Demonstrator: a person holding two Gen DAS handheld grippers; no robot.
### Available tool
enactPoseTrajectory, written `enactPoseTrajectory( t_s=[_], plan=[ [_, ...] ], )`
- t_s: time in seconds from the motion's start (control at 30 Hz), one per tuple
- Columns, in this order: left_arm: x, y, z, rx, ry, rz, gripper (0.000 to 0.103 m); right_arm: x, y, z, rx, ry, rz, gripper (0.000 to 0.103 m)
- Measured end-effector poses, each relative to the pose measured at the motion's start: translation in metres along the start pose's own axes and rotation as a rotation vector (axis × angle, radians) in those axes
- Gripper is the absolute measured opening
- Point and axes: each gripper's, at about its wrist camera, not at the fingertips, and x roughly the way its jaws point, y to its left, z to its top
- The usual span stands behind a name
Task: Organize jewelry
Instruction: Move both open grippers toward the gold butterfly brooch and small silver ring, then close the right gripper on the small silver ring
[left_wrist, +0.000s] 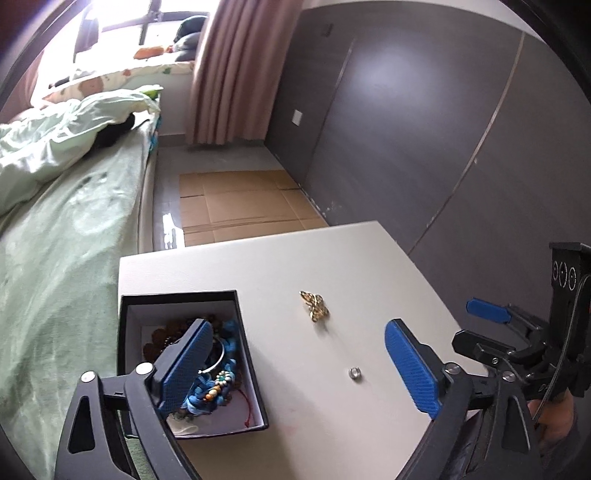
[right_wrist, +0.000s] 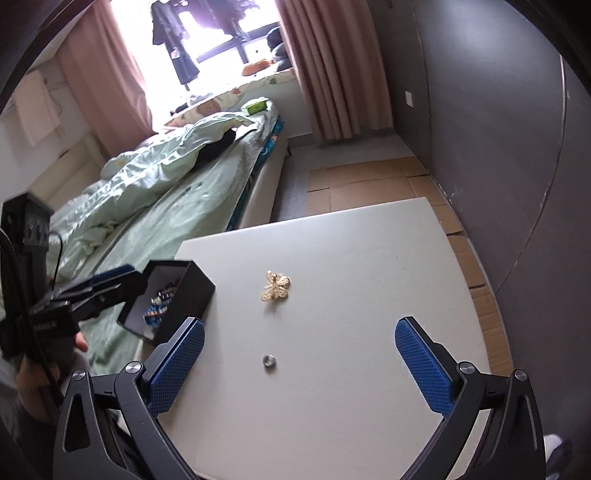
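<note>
A gold butterfly brooch (left_wrist: 314, 305) lies on the white table (left_wrist: 295, 266); it also shows in the right wrist view (right_wrist: 276, 285). A small silver ring (left_wrist: 355, 372) lies nearer the front, also in the right wrist view (right_wrist: 269, 361). A black open box (left_wrist: 236, 314) at the table's left edge holds several bracelets and beads; it shows in the right wrist view too (right_wrist: 199, 291). My left gripper (left_wrist: 299, 367) is open, its left finger over the box. My right gripper (right_wrist: 300, 365) is open and empty, with the ring between its fingers' line of sight.
A bed with green bedding (left_wrist: 55, 229) runs along the table's left side. Flattened cardboard (left_wrist: 243, 203) covers the floor beyond the table. A dark grey wardrobe wall (left_wrist: 424, 129) stands on the right. Pink curtains (right_wrist: 332, 66) hang by the window.
</note>
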Motion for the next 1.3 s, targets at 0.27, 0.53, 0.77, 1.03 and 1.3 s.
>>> enactPoseTrajectory(
  t_s=[0.27,0.53,0.77,1.03,1.3],
  plan=[
    [0.015,0.000,-0.003,0.029,0.068,0.024,0.056,0.013,-0.001,-0.015,-0.094,0.060,0.018,0.082],
    [0.014,0.008,-0.002,0.018,0.077,0.039,0.055,0.045,0.023,-0.032,-0.194,0.179,0.055,0.059],
    [0.009,0.031,0.000,-0.053,0.071,0.068,0.054,0.073,0.044,-0.042,-0.264,0.254,0.063,0.048],
    [0.001,0.049,0.001,-0.112,0.064,0.073,0.053,0.093,0.045,-0.041,-0.245,0.289,0.048,0.037],
    [-0.004,0.051,0.001,-0.122,0.052,0.061,0.053,0.097,0.054,-0.041,-0.286,0.271,0.019,0.033]
  ],
)
